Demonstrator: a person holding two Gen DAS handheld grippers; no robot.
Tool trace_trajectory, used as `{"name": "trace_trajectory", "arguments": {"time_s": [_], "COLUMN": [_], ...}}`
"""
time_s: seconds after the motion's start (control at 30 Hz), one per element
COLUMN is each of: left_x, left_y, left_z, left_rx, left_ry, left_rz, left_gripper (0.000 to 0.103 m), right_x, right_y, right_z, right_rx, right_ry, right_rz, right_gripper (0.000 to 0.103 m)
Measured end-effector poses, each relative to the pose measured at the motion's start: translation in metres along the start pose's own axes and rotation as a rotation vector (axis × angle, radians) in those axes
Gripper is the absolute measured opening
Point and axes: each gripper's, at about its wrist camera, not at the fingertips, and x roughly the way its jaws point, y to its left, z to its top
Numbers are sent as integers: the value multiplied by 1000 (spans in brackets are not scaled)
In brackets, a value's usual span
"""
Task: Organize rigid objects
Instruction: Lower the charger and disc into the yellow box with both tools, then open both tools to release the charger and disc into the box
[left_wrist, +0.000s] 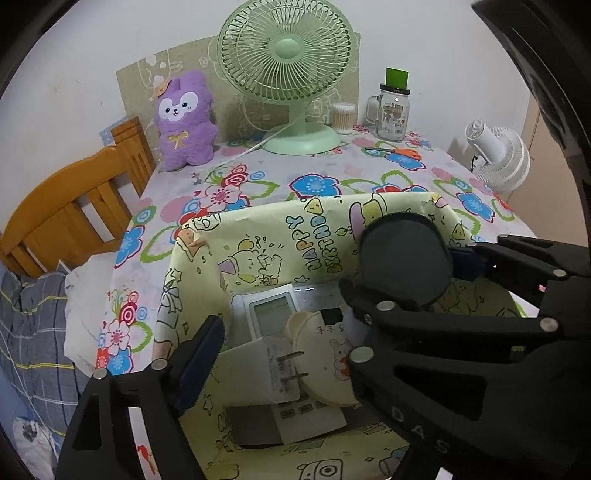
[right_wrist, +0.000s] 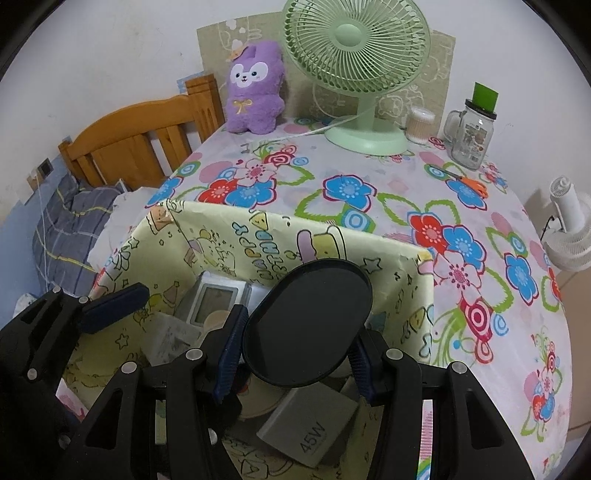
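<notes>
A yellow cartoon-print box (left_wrist: 258, 236) (right_wrist: 229, 236) sits open on the flowered table. Inside lie a white remote control (left_wrist: 273, 314) (right_wrist: 214, 299), a white plug adapter (left_wrist: 255, 373), a round cream case with a bunny (left_wrist: 328, 362) and a grey 45W charger (right_wrist: 314, 428). My right gripper (right_wrist: 297, 360) is shut on a black oval disc (right_wrist: 308, 321) (left_wrist: 404, 258) and holds it above the box's right half. My left gripper (left_wrist: 332, 339) is open and empty, over the box; its left pad (left_wrist: 199, 365) hangs at the box's left wall.
At the table's back stand a purple plush (left_wrist: 184, 122), a green fan (left_wrist: 288, 74), a cotton-swab tub (left_wrist: 343, 118) and a glass jar (left_wrist: 393, 110). Orange scissors (left_wrist: 402, 152) lie near the jar. A wooden bed frame (left_wrist: 74, 206) is left, a white fan (left_wrist: 498, 158) right.
</notes>
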Motion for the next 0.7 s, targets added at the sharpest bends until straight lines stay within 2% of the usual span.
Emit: {"name": "trace_trajectory", "arguments": {"time_s": [0.17,0.3,0.4,0.7], "left_x": [3,4,3,-15], "left_y": [0,-1,-2,-15], "left_z": [5,6,6,4], "left_rx": [-18,-8,-11,-5], "left_ry": [8,11,15,-11], "left_rz": [-10,-8,-11,-27], "left_gripper": [90,90,90,92], "right_x": [5,3,-1,-24], "right_y": [-1,-1,0,-4], "right_z": [7,7,7,1], "right_rx": [2,6,-4,-10], "right_ry": [4,2,-16,-67], "right_rz": [13,18,-3,-36], "right_gripper": [56,75,81,88]}}
